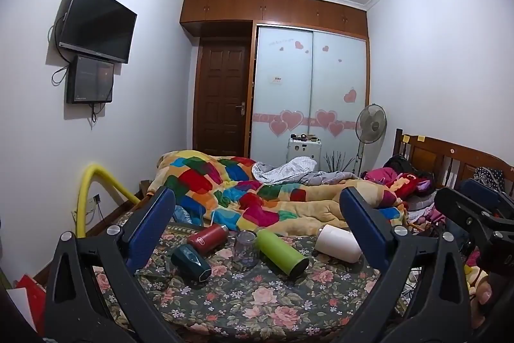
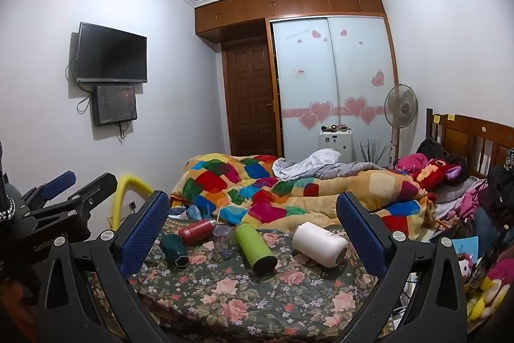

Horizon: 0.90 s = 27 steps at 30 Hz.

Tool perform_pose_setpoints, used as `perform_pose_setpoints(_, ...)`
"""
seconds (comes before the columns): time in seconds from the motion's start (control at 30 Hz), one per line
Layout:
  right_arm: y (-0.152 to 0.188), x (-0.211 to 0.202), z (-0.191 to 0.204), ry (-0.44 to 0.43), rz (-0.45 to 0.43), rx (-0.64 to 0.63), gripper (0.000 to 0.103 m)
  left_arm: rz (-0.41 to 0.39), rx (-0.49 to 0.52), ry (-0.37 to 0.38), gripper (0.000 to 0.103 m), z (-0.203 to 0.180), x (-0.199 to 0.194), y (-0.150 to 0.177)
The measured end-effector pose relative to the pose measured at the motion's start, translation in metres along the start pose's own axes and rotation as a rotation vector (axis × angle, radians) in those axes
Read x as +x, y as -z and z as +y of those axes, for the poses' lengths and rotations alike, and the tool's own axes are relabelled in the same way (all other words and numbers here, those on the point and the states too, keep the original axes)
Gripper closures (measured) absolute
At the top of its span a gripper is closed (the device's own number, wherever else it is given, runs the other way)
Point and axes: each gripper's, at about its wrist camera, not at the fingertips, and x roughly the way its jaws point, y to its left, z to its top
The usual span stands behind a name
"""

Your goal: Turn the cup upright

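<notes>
Both the left gripper [image 1: 257, 214] and right gripper [image 2: 253, 214] gape wide, holding nothing. At lower centre on the floral bed [image 1: 257, 304] lie 5 vessels; the white cup [image 1: 338, 242] rests on its side, right of the green bottle [image 1: 282, 252].

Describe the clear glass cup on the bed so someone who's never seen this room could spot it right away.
Start at the floral bedsheet in front of the patchwork quilt, where five drink containers lie in a row. The clear glass cup sits mid-row, between the red bottle and the green bottle. It alone is see-through and stands mouth-down; the rest lie sideways.
</notes>
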Motion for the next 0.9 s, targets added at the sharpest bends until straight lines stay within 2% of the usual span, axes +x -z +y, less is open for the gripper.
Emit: perform_pose_setpoints(0.9,0.0003,0.0044,0.0047,-0.004,0.003,0.002,0.000,-0.002,-0.004,-0.010,0.000,0.0008,0.0011,0.0042)
